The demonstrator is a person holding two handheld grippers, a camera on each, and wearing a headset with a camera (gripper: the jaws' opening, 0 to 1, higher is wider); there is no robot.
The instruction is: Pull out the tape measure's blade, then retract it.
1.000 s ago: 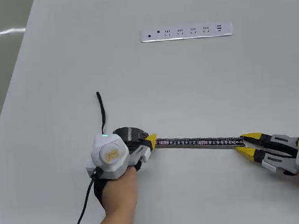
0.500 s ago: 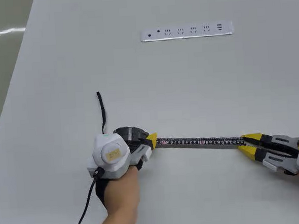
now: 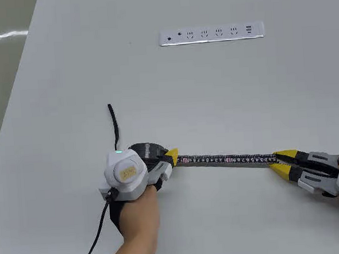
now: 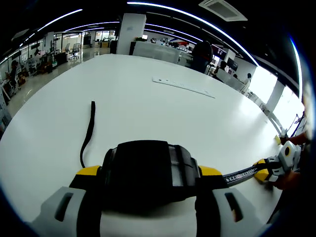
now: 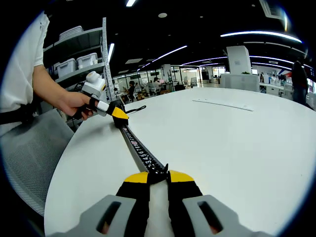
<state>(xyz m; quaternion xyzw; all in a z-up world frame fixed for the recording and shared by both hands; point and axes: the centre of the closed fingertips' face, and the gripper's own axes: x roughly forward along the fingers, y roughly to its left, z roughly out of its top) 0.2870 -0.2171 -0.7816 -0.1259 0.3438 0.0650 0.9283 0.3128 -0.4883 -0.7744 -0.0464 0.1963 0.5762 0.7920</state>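
Blade has hardly lengthened: right gripper pinches its tip, left gripper clamps case between its fingers. Pull seems done; retraction next.

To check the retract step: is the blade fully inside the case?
No, the blade stretches from the case to the right gripper.

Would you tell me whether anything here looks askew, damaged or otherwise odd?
Nothing stands out. The blade runs straight from the case in the left gripper to the right gripper; the power strip lies flat.
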